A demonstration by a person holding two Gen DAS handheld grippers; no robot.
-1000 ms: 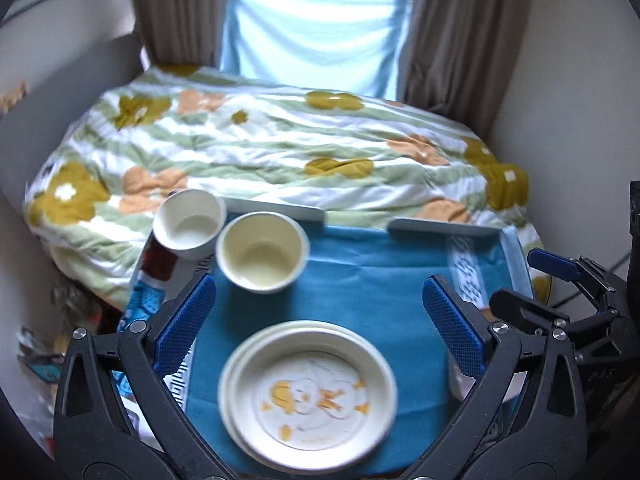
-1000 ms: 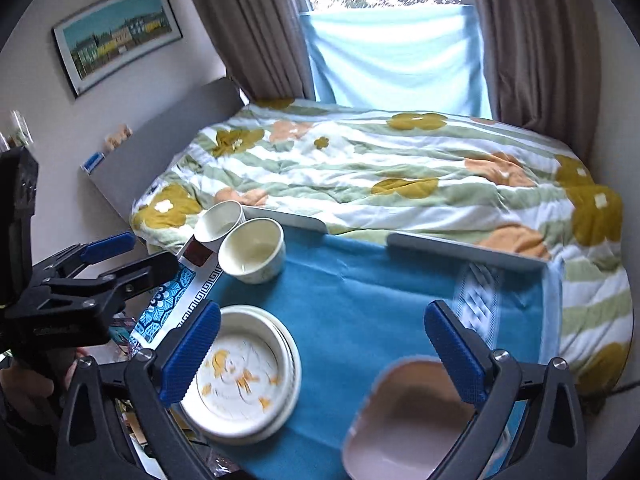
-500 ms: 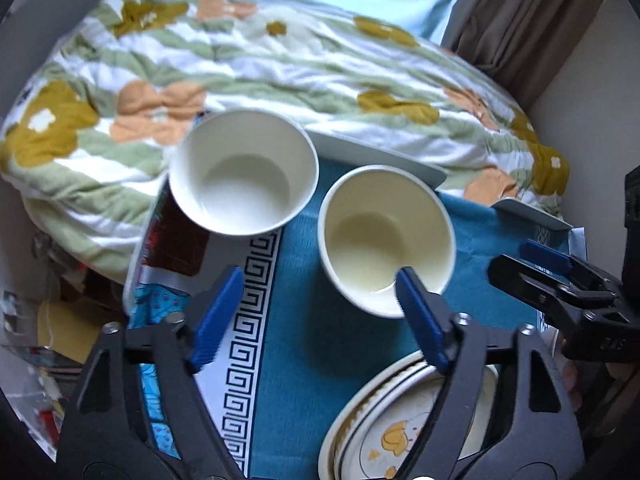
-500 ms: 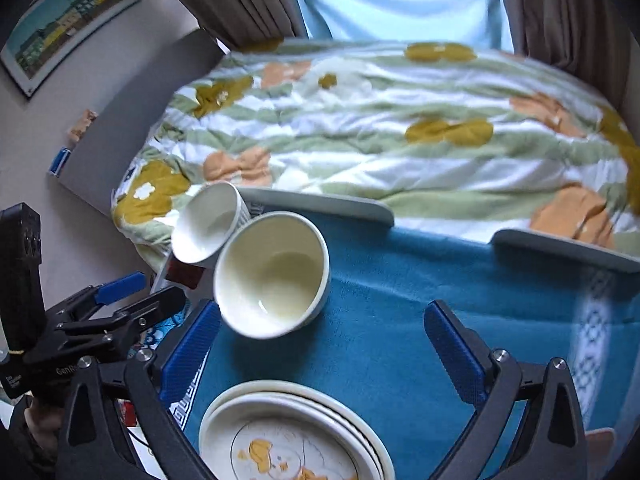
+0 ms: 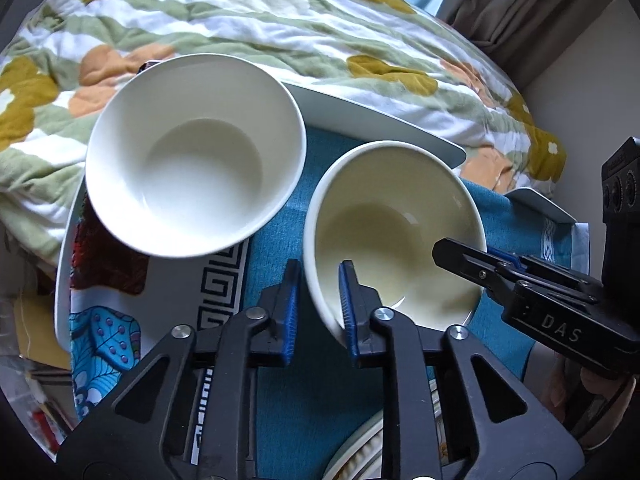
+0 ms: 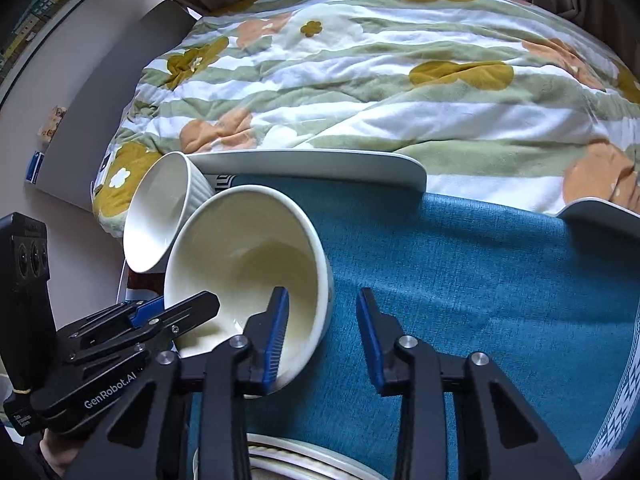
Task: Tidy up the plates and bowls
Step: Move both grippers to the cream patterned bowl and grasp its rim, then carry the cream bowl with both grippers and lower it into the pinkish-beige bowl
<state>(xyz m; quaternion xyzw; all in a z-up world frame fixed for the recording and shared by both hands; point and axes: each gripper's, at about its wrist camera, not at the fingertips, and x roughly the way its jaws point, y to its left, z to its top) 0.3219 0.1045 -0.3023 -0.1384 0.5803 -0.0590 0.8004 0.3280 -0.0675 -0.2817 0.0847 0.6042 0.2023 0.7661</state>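
Cream-coloured ceramic, the yellow bowl [image 5: 394, 236] sits on a teal cloth [image 6: 480, 280] covering the surface, and serves as the landmark. Just beside it, on its far left, stands a white bowl [image 5: 196, 156], rims nearly touching; whether they actually touch cannot be told. On the near side of the yellow bowl, the edge of a stack of plates [image 6: 304, 458] shows. Behind it lies a bed with a flowered quilt [image 6: 380, 72]. The left gripper [image 5: 318, 304] is clenched on the yellow bowl's near-left rim, one blue pad inside the wall and one outside. The right gripper [image 6: 322, 336] straddles the bowl's near-right rim with one finger inside and one outside, jaws still parted and not gripping. The bowl looks tilted toward the cameras, so it may already be partly raised. Judged from this, the step is lifting the yellow bowl, probably to nest it with the white one. Glazed rims are slippery: keep the pinch firm, lift straight, and clear the neighbouring bowl before moving sideways.
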